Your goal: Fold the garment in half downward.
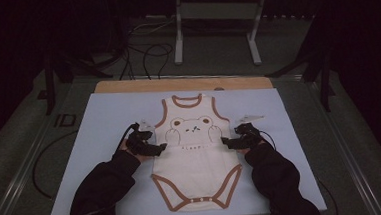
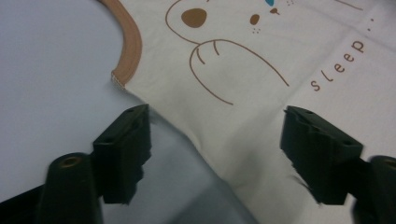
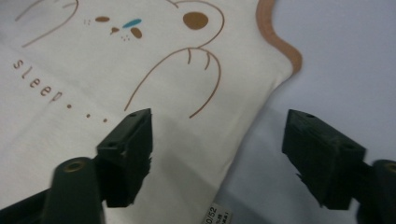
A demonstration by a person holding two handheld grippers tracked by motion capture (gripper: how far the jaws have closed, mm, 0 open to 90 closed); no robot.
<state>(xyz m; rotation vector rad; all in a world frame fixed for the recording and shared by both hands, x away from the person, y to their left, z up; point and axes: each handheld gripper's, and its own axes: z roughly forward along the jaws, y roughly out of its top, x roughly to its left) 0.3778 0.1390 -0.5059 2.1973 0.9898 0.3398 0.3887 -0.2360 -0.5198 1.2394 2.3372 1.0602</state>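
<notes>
Grippers flank bear-print bodysuit

Forearms in dark sleeves reach in from the near edge, angled inward. The left gripper [image 1: 162, 147] and right gripper [image 1: 224, 141] each straddle a side seam of the bodysuit [image 1: 195, 160], jaws apart, gripping nothing. It lies flat on the blue mat [image 1: 104, 118].

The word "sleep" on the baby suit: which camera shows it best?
The left gripper view: there "sleep" runs large and sharp across the suit. The right gripper view shows it smaller and softer, trailed by dots. In the high view it is a tiny unreadable line under the bear.
</notes>
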